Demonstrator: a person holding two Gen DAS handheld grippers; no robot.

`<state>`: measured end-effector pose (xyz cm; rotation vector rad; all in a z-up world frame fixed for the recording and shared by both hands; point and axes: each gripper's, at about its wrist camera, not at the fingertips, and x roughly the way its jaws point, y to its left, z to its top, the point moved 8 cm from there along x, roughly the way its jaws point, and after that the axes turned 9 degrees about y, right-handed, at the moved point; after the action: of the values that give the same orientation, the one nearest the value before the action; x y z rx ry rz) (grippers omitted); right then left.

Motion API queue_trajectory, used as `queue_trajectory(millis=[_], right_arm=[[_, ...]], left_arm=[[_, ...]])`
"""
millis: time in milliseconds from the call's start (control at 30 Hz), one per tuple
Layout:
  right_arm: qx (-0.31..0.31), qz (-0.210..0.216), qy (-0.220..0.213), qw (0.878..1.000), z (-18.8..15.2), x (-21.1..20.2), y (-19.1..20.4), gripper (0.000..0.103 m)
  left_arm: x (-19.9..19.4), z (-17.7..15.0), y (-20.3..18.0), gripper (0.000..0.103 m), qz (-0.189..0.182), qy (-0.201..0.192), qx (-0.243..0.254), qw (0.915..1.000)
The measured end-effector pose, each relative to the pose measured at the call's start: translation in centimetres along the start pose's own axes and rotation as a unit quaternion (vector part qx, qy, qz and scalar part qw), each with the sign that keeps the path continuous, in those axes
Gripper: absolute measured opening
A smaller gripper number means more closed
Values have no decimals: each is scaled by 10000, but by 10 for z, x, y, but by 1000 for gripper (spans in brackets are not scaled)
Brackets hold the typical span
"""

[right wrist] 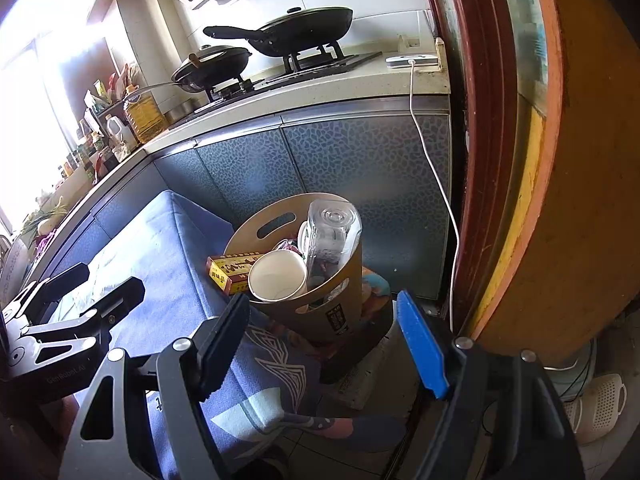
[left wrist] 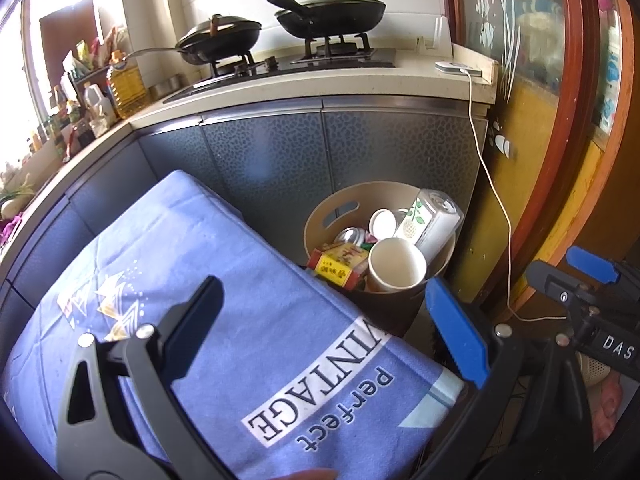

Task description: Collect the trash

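Both tools pointed downward toward twelve o'clock, the left tool (left wrist: 324, 332) spread wide and empty, the right tool (right wrist: 328, 344) likewise gaping.

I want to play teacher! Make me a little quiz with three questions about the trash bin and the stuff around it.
1. True or false: the tan round trash bin is empty.
2. Which item sits at the bin's front rim: A) white paper cup, B) green glass bottle, C) blue plate?
3. Fill in: both black frying pans sit on the ____.

Key
1. False. It holds the cup, a clear plastic bottle and a red and yellow box.
2. A.
3. Gas stove.

Bonus for teacher: the left tool and right tool both stand open, holding nothing, above the blue cloth.
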<state>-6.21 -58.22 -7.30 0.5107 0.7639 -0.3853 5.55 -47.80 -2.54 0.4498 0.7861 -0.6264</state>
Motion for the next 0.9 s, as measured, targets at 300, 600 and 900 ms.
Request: queue_trajectory(millis=[300,600,900], right_arm=[[-3,1,5,10000,1,1,0,75],[-9,6,17,10000,0,2,0,75],[-5,4,17,10000,0,2,1,75]], left_arm=[[2,-4,3,97,14,13,0,10000],[5,-7,10,97,38,50,-39,10000],[5,-7,9,97,45,57,-32,10000]])
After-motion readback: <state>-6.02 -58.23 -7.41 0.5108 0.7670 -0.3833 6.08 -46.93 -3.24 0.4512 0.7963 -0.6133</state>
